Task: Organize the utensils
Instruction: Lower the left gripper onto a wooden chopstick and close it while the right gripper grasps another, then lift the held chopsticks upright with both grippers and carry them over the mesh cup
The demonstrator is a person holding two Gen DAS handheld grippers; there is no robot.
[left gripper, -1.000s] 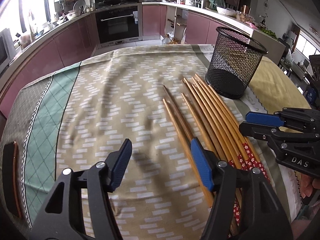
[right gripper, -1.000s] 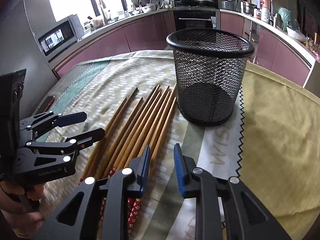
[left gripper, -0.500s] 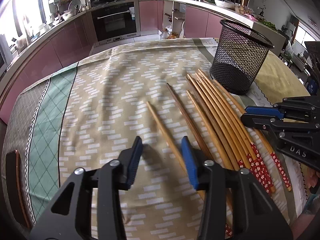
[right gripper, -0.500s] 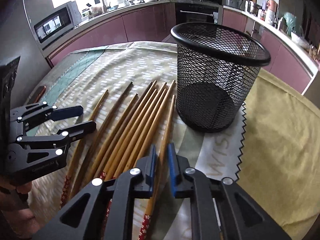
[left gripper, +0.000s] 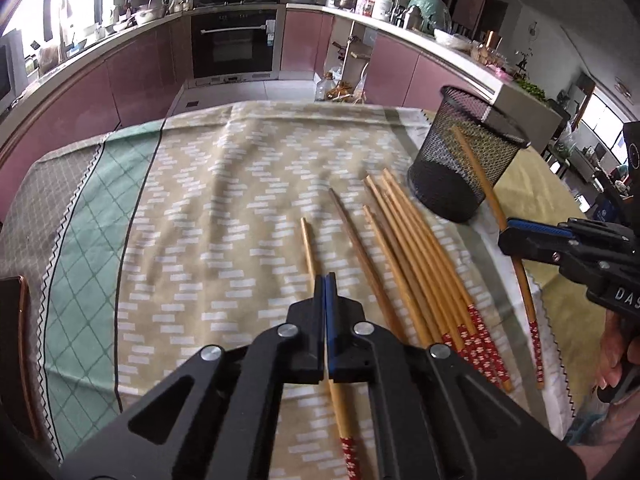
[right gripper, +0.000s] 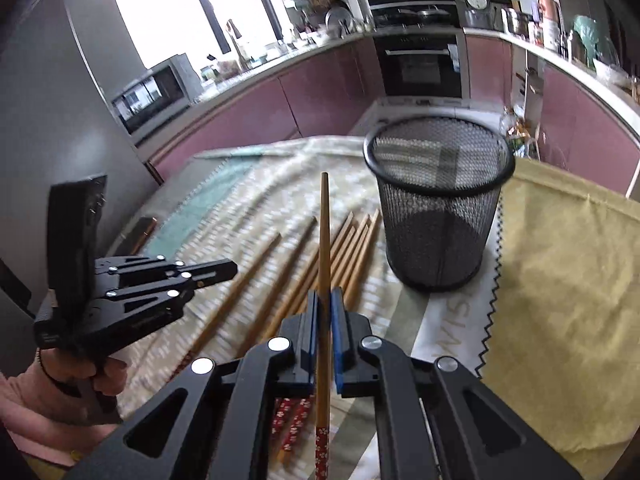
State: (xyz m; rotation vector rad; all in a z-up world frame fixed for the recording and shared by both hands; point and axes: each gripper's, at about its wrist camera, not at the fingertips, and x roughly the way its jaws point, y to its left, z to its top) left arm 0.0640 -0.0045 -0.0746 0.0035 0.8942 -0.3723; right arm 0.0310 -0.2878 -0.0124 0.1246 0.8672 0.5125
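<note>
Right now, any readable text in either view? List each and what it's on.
"DAS", cut off by the frame edge: black body of the right claw, seen in the left wrist view.
"WIS", partly readable, upside down: white zigzag-edged cloth strip beside the black wire-mesh cup.
Appliance panels: too small to read.

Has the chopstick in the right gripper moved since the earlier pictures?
Yes. That chopstick, clamped in the right gripper, was lifted off the tablecloth, tip beside the mesh basket's rim.
</note>
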